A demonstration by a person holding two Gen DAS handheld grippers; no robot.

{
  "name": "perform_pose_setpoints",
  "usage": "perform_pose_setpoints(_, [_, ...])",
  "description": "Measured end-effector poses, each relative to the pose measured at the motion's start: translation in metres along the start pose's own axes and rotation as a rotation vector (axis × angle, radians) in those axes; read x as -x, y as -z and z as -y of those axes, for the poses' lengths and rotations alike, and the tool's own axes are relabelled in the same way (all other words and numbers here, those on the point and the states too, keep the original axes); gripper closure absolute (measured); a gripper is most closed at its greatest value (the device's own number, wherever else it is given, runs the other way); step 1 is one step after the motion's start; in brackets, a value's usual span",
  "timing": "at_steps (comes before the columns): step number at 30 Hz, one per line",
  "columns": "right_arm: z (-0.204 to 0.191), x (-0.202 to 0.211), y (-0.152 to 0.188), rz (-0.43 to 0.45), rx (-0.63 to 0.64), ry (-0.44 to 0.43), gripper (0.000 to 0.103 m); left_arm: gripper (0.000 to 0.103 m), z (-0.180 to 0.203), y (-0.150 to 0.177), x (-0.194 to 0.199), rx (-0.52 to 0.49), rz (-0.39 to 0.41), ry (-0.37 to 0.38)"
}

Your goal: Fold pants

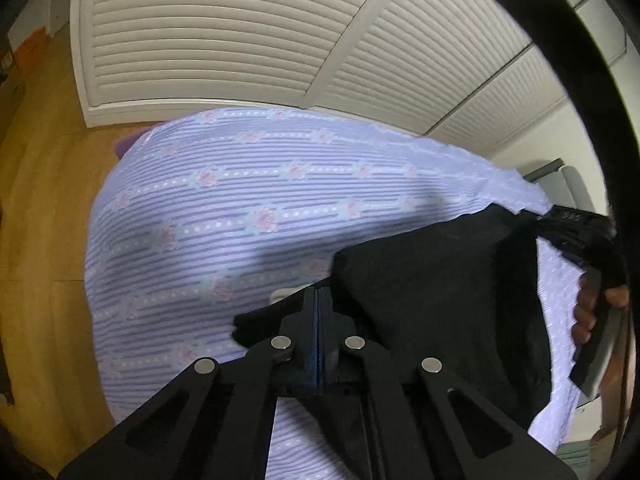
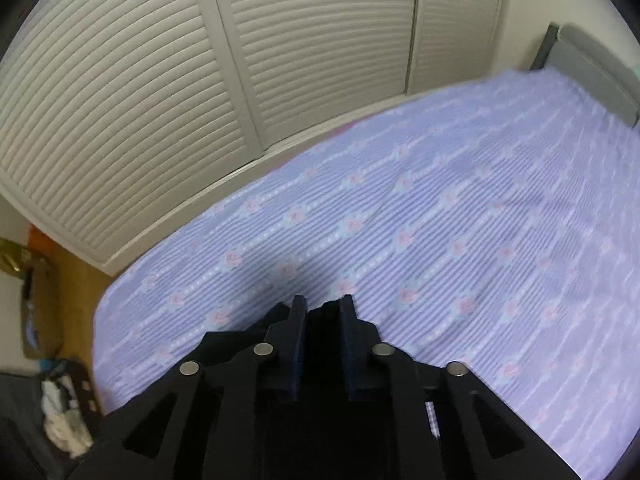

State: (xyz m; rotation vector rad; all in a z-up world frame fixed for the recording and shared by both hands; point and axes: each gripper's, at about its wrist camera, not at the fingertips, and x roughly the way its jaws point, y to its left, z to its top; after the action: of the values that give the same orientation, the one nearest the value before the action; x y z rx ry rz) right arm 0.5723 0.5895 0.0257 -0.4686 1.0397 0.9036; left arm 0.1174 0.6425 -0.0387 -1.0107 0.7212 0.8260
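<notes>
The black pants hang stretched above the bed between my two grippers. My left gripper is shut on one edge of the pants at the bottom middle of the left wrist view. My right gripper shows at the right edge of that view, held by a hand, pinching the other end of the pants. In the right wrist view my right gripper has its fingers closed on bunched black pants fabric, above the bedspread.
The bed is covered by a lilac striped bedspread with pink flowers. White louvred wardrobe doors stand behind it. Wooden floor lies left of the bed, with clutter. A grey headboard is at the right.
</notes>
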Motion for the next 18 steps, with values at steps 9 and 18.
perform_pose_setpoints(9, [0.002,0.070,0.025,0.252,0.102,0.106,0.040,0.048,0.038,-0.023,0.032,-0.270,0.213,0.049])
perform_pose_setpoints(18, [0.039,0.145,0.135,0.366,-0.059,0.165,0.033,0.041,0.059,0.004,0.067,-0.440,0.219,-0.003])
